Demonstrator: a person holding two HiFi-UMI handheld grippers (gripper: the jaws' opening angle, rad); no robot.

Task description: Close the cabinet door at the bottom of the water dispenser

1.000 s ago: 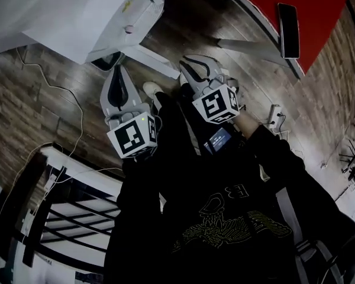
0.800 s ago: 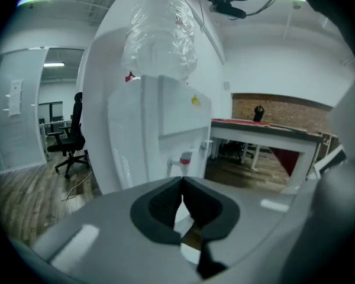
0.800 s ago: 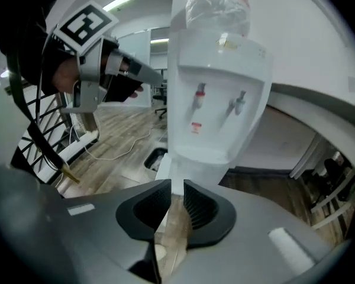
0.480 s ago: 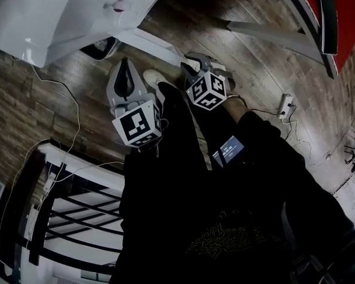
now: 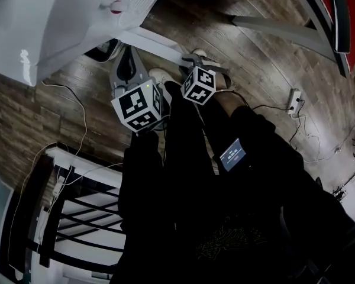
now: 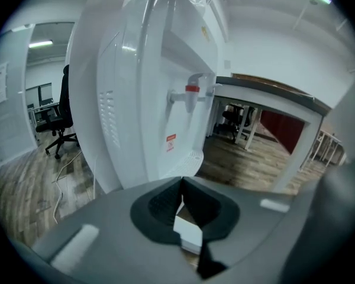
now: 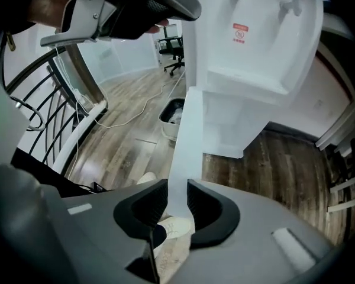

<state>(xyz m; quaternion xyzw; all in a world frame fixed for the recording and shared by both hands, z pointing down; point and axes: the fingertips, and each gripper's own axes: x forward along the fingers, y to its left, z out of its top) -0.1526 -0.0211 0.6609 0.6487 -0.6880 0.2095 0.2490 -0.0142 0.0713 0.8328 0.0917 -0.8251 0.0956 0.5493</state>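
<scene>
The white water dispenser (image 5: 65,22) fills the top left of the head view. Its bottom cabinet door (image 5: 165,47) stands swung out as a thin white strip across the wooden floor. My left gripper (image 5: 128,55) points at the dispenser's base beside the door, its tips together and holding nothing. In the left gripper view the dispenser (image 6: 142,99) with its red tap (image 6: 191,89) rises ahead. My right gripper (image 5: 196,57) hangs steeply over the door's outer end. In the right gripper view the door's top edge (image 7: 186,141) runs between the opening jaws of this gripper (image 7: 177,203).
A dark bin (image 7: 174,114) sits beside the dispenser. The person's light shoe (image 5: 160,76) stands just below the door. A black and white railing (image 5: 77,218) lies at the lower left. A power strip (image 5: 294,101) and cables trail on the floor. Grey table legs (image 5: 272,22) cross the top right.
Both grippers sank toward the floor and closed in on the dispenser's base and door. The right gripper tipped more steeply downward over the door.
</scene>
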